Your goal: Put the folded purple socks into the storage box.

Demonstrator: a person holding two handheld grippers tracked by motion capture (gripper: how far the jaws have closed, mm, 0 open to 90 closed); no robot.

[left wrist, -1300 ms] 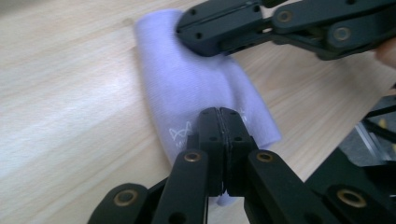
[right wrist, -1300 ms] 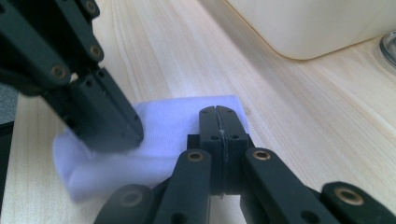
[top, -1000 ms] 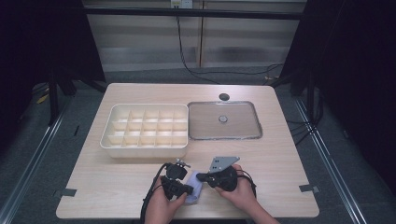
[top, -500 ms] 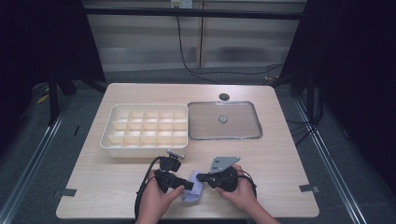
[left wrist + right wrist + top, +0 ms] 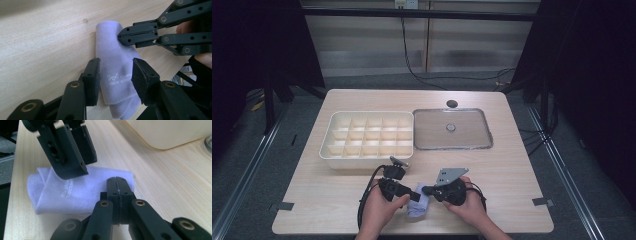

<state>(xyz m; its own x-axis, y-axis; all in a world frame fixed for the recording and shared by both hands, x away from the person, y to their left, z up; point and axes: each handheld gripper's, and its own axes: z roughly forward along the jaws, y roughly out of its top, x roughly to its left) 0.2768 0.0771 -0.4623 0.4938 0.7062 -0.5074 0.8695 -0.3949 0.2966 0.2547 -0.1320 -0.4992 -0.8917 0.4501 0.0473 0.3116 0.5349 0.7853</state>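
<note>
Straddling the lilac cloth (image 5: 117,67) with partly legible white lettering, left tool (image 5: 115,75) spread, right tool (image 5: 117,185) pressed together

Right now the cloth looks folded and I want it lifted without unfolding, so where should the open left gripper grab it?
Probably across the folded cloth near the printed logo, coming straight down from above. The left gripper already has its jaws open on either side of that bundle, and the layers lie flat on the table. The right gripper has its shut jaws at the far end.

Count on the tabletop: one cloth (image 5: 418,202), two grippers (image 5: 404,190) (image 5: 427,190), one divided tray (image 5: 368,135), one flat lid (image 5: 452,128).
</note>
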